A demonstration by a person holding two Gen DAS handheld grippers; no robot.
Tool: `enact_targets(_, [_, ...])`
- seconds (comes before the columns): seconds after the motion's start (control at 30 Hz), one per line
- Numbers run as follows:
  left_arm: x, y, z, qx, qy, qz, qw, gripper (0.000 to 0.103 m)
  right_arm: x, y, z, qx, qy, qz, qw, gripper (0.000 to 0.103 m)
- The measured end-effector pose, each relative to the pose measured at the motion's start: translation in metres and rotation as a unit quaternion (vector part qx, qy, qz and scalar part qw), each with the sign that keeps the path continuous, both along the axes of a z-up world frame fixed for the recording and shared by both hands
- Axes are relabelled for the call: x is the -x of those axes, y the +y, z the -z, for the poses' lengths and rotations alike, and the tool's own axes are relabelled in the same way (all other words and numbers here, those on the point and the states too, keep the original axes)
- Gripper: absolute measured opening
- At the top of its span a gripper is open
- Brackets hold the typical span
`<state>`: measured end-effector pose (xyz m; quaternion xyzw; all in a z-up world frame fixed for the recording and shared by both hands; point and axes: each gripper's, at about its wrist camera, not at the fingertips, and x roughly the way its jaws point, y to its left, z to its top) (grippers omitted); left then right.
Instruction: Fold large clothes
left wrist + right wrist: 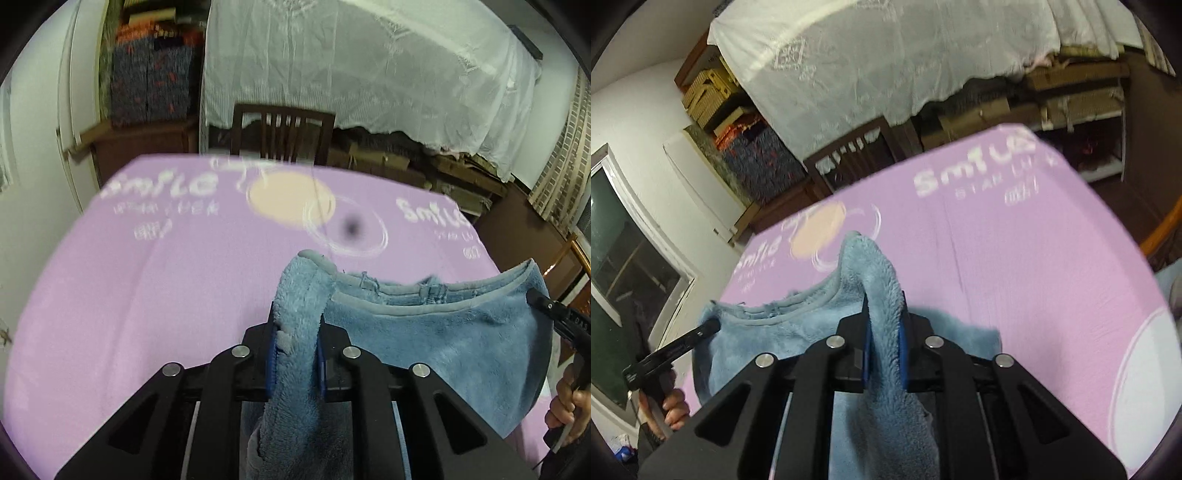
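A fluffy blue garment (436, 332) hangs stretched between my two grippers above a purple bed sheet (147, 277). Its grey-trimmed neckline runs along the top edge. My left gripper (295, 332) is shut on one corner of the garment, whose fabric bunches up between the blue pads. My right gripper (884, 332) is shut on the other corner of the garment (768, 332). The right gripper also shows at the right edge of the left wrist view (535, 299), and the left gripper at the left of the right wrist view (709, 326). The sheet (1015, 277) lies below.
A dark wooden chair (282, 134) stands at the bed's far edge. Behind it are shelves draped with a white lace cloth (351, 66) and stacked boxes (155, 74). A window (624, 251) is on the left wall.
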<state>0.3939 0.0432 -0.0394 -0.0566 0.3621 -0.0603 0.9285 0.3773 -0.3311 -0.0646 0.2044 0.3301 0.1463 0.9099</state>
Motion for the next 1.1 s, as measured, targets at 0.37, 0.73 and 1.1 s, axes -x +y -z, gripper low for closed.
enact_targets(0.37, [-0.050, -0.018, 0.072, -0.055, 0.055, -0.015, 0.9969, 0.018, -0.063, -0.008, 0.075, -0.001, 0.095, 0.067, 0.993, 0.011])
enact_targets(0.73, [-0.034, -0.004, 0.054, -0.025, 0.039, -0.022, 0.9987, 0.031, -0.053, -0.033, 0.087, -0.084, 0.104, 0.092, 0.987, 0.035])
enact_targets(1.1, [0.053, -0.053, -0.008, -0.028, -0.030, 0.047, 0.9980, 0.045, 0.035, 0.044, -0.004, -0.007, -0.002, 0.008, 1.000, 0.034])
